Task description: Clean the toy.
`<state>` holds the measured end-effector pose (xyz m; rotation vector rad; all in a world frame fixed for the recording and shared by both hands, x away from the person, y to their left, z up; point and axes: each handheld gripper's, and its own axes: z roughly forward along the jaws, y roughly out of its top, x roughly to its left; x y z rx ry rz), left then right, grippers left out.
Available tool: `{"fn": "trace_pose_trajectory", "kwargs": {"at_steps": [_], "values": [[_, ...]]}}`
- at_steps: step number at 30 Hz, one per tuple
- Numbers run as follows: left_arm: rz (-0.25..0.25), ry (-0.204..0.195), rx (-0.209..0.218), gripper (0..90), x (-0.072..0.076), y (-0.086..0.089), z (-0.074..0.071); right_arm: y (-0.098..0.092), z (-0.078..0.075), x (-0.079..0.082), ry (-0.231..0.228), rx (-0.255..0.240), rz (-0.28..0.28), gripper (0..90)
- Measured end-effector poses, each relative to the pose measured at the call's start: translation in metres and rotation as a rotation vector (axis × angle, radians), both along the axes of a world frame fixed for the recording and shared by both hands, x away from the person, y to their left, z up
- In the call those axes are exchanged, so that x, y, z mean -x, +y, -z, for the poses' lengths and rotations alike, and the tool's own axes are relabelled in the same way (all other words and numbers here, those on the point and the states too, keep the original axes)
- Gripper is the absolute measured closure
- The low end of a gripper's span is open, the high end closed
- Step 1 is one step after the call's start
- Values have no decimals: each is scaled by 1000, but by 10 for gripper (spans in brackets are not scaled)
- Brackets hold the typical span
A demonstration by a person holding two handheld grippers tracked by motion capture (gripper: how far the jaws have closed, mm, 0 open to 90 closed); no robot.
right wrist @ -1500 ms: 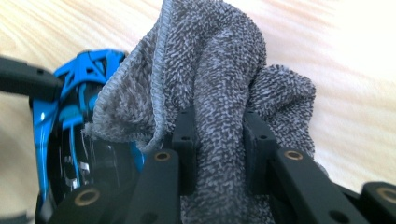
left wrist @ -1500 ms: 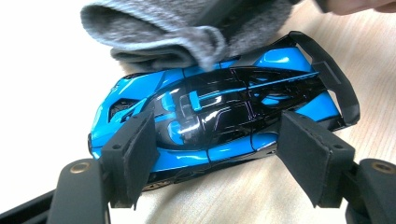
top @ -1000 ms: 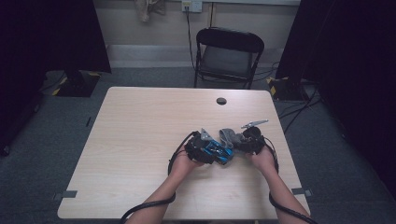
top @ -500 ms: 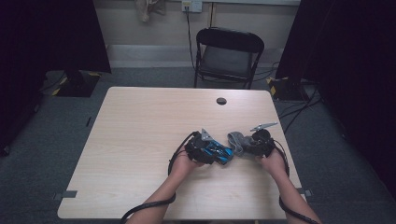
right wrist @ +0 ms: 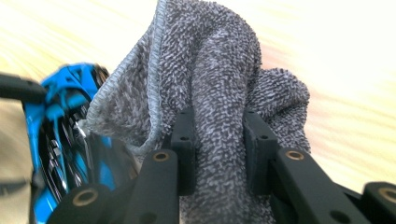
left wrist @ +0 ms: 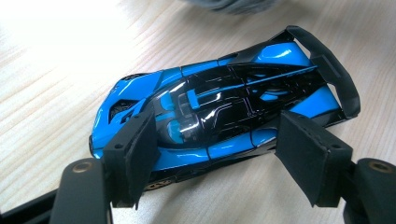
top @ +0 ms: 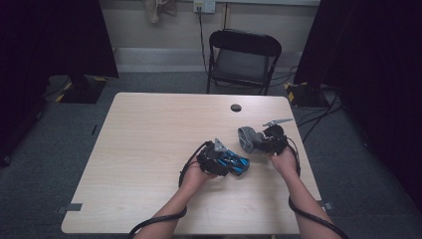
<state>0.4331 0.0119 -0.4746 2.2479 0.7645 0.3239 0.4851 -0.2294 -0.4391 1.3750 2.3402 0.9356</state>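
Note:
A blue and black toy car (left wrist: 224,102) lies on the wooden table (top: 149,149). My left gripper (left wrist: 217,151) straddles the car's middle with a pad against each side, and the same grip shows from above on the car (top: 238,163). My right gripper (right wrist: 218,140) is shut on a bunched grey terry cloth (right wrist: 210,70). From above, the right gripper (top: 254,142) holds the cloth (top: 245,137) lifted a little, up and to the right of the car and apart from it. In the right gripper view the car (right wrist: 65,140) shows blurred at the left, beside the cloth.
A small dark round disc (top: 236,107) sits on the table behind the right gripper. A black folding chair (top: 244,55) stands beyond the far edge. The grippers' cables trail off the near edge. Bare tabletop stretches to the left of the hands.
My right gripper has carried the cloth off the car, to the right and slightly upward. The left gripper and the car have stayed where they were.

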Motion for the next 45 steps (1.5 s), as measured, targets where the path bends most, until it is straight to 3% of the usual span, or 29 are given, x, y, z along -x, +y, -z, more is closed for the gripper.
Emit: {"fn": "trace_pose_trajectory", "kwargs": {"at_steps": [6,11,20,33,45], "values": [[9,-8,-15,285,2,-2,0,28,3,-10,-22,10,3,702],[13,-9,-18,285,2,-2,0,47,8,-19,-10,11,1,702],[16,-4,-7,285,2,-1,0,66,11,-32,-4,18,-16,702],[11,-3,11,286,2,0,1,81,26,-41,29,28,-11,702],[10,-10,-1,297,3,0,1,81,32,-33,32,25,-43,704]]}}
